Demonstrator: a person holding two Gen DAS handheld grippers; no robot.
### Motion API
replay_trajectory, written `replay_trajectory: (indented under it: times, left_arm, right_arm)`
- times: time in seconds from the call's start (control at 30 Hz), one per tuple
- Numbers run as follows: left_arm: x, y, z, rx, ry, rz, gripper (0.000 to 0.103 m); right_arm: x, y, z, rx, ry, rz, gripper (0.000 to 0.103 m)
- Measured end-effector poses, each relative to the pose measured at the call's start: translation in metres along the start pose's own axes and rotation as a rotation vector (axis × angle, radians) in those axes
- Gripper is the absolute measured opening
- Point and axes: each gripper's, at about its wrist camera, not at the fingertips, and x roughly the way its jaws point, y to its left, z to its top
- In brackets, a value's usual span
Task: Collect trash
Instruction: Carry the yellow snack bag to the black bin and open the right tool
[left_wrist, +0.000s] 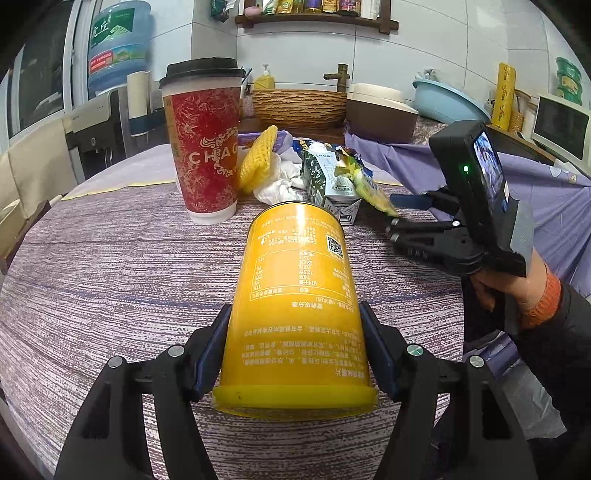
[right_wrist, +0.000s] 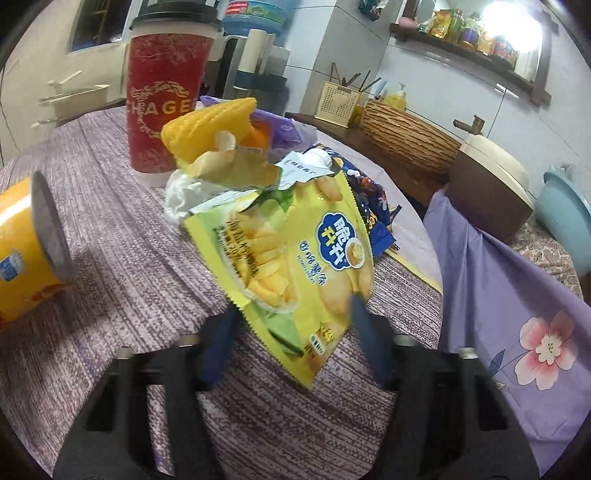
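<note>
My left gripper (left_wrist: 295, 306) is shut on a yellow can (left_wrist: 295, 280) that lies on its side, lid toward me, over the purple-striped tablecloth (left_wrist: 110, 277). The can's far end shows in the right wrist view (right_wrist: 22, 251). A yellow chip bag (right_wrist: 295, 258) tops a trash pile with a yellow corn cob (right_wrist: 210, 125), white tissue (right_wrist: 181, 195), a blue wrapper (right_wrist: 369, 199) and a green-white carton (left_wrist: 325, 181). My right gripper (right_wrist: 291, 306) stands open with the bag's lower corner between its blurred fingers. A red lidded cup (left_wrist: 207, 155) stands behind the pile.
A lilac flowered cloth (right_wrist: 517, 314) hangs at the table's right edge. Behind are a wicker basket (left_wrist: 299, 107), a brown-and-cream cooker (left_wrist: 380, 114), a blue basin (left_wrist: 447, 99), a microwave (left_wrist: 561, 125) and a water jug (left_wrist: 118, 44). A person's sleeved hand (left_wrist: 517, 288) holds the right gripper.
</note>
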Motion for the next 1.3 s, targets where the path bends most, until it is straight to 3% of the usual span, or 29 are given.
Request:
replay_trajectory:
  times: [0.03,0.07,0.17,0.47,0.67,1.0,1.2,1.3]
  left_arm:
    - [0.0,0.0,0.0,-0.001,0.0,0.0,0.066]
    - [0.001,0.0,-0.001,-0.002,0.0,0.0,0.066]
    - [0.002,-0.002,-0.001,-0.003,-0.004,-0.005,0.066]
    - [0.003,-0.028,0.005,0.027,-0.038,-0.056,0.066]
    - [0.008,-0.06,0.014,0.06,-0.057,-0.125,0.066]
    - [0.022,-0.14,0.03,0.179,-0.097,-0.287,0.066]
    - [0.045,-0.185,0.029,0.238,-0.067,-0.37,0.066]
    - [0.055,-0.202,0.024,0.263,-0.037,-0.383,0.066]
  right_arm:
    - [0.0,-0.003,0.0,0.017,0.003,0.009,0.017]
    - [-0.002,-0.008,-0.001,0.046,-0.007,0.013,0.012]
    - [-0.016,-0.018,-0.006,0.085,-0.054,0.0,0.006]
    - [-0.08,-0.059,-0.028,0.241,-0.147,0.016,0.004]
    - [-0.119,-0.087,-0.06,0.34,-0.169,-0.014,0.004]
    - [-0.137,-0.139,-0.135,0.506,-0.088,-0.128,0.003]
    - [-0.097,-0.154,-0.181,0.556,0.021,-0.158,0.003]
    - [-0.074,-0.165,-0.206,0.645,0.089,-0.147,0.003]
